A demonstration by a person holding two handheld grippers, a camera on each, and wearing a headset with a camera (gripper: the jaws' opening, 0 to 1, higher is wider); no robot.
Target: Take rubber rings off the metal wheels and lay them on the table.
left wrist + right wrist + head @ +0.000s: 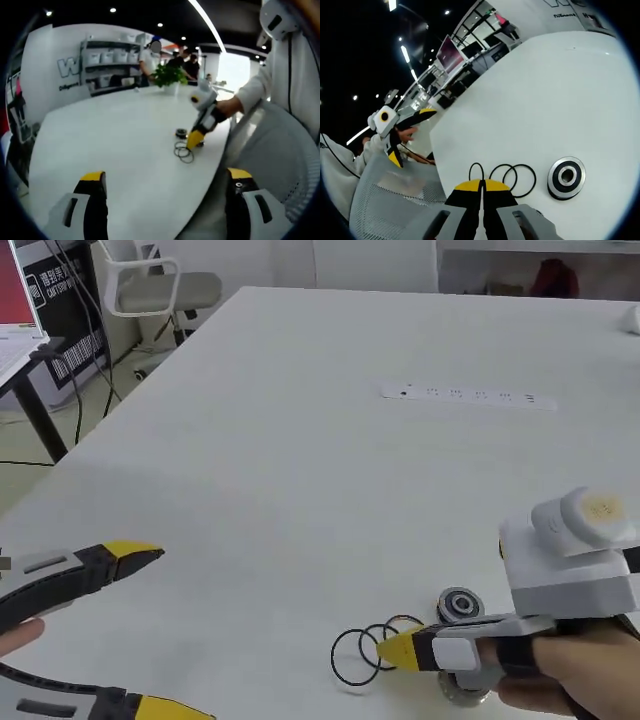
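Reaching over the white table (pixel 300 440), the right gripper (pixel 385 650) is holding its jaws pressed together. Whether they are nipping a ring is not clear. The rubber rings (pixel 355 655) are lying in a small overlapping cluster right at its tips, with one thin loop showing just past them. A metal wheel (pixel 459 605) is sitting on the table just beside that gripper. The left gripper (pixel 150 630) is hanging well apart from the rings — jaws spread wide, gripping nothing.
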